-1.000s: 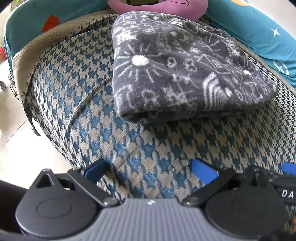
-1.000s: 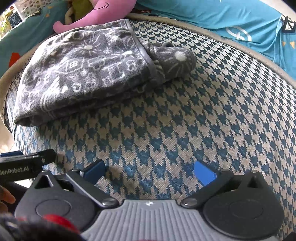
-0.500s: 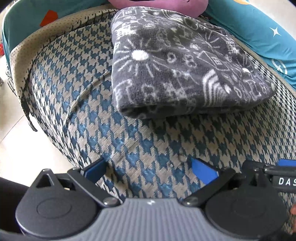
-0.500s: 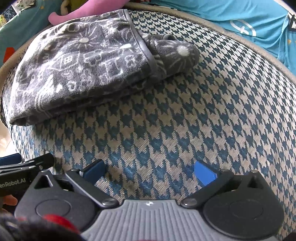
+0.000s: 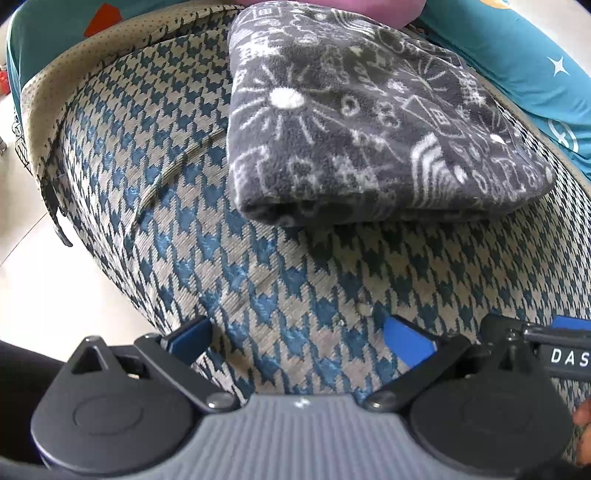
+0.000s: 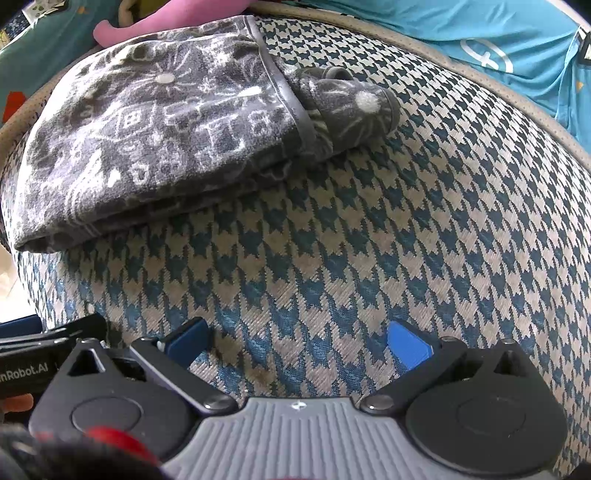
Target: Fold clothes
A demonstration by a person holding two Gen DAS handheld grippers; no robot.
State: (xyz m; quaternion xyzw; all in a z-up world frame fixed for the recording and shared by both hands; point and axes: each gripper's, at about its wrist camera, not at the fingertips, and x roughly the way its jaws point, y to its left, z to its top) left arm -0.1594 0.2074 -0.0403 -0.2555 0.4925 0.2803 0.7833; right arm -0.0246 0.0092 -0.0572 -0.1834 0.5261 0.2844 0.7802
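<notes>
A fleecy grey garment (image 5: 354, 122) (white doodle print, bound hem) lies folded into a thick slab near the back edge of the houndstooth-woven cushion (image 6: 369, 258). Left gripper (image 5: 301, 339) and right gripper (image 6: 297, 339) gape wide, holding nothing, above the cushion's front edge.

Over at the right edge of the left wrist view, white capitals "DAS" show on a black bar of the right gripper (image 5: 554, 343), cut off by the frame. In the right wrist view, at the near left, white lettering "nRobot.AI" sits on the black body of the left gripper (image 6: 40, 354), its beginning cut off. A white circular emblem shows on the teal cloth (image 6: 517, 33) at the far right, but no letters can be made out there.
</notes>
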